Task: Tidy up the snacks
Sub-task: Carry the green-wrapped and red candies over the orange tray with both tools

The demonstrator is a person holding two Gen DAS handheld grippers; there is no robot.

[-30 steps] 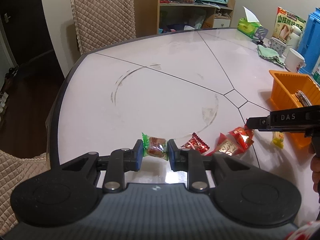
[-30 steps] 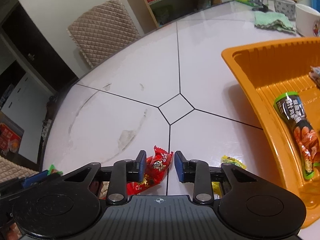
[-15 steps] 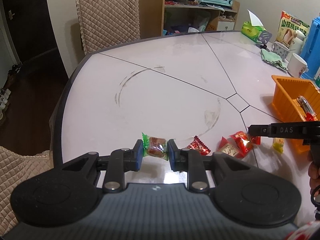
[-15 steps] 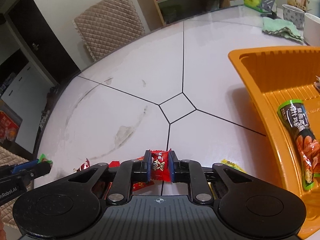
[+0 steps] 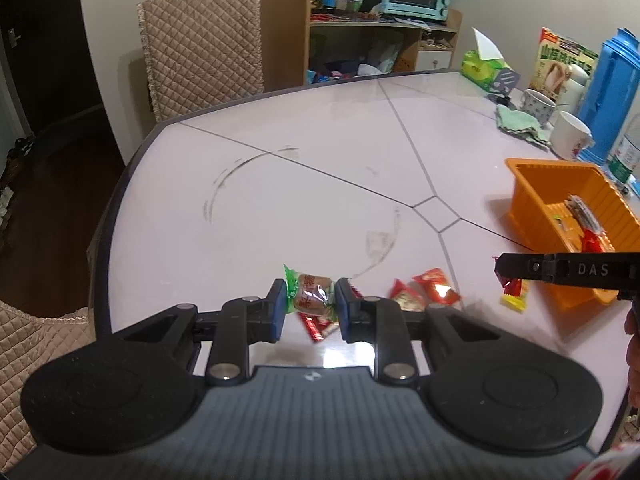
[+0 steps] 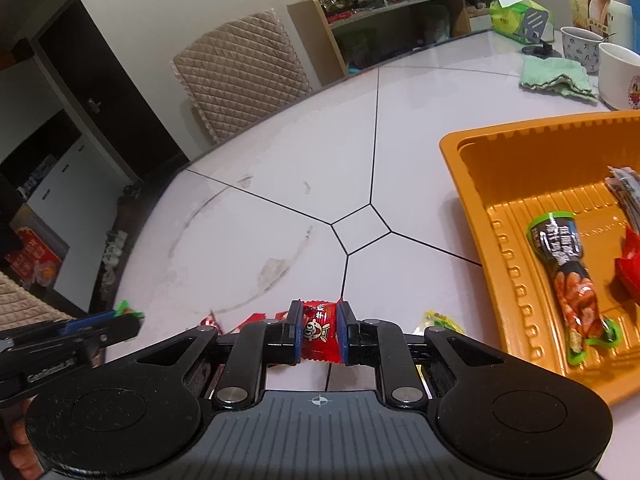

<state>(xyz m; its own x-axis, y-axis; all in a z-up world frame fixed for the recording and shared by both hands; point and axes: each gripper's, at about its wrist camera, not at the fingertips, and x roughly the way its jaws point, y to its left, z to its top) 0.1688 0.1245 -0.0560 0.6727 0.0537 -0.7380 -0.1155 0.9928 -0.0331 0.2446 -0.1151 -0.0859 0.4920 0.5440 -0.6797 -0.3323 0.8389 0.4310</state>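
My left gripper is shut on a brown candy in a clear green-ended wrapper, held above the table. My right gripper is shut on a red candy, lifted off the table just left of the orange tray; it also shows in the left wrist view. The tray holds a long sausage snack, a red packet and another wrapper. Three red snacks lie on the table in front of the left gripper. A yellow candy lies beside the tray.
A green cloth, two mugs, a blue jug, a tissue pack and a snack box stand at the far right. A padded chair stands behind the table's far edge. The table's left edge is near.
My right gripper closed on the red candy and lifted it toward the tray. My left gripper rose and shifted slightly right, still holding the brown candy.
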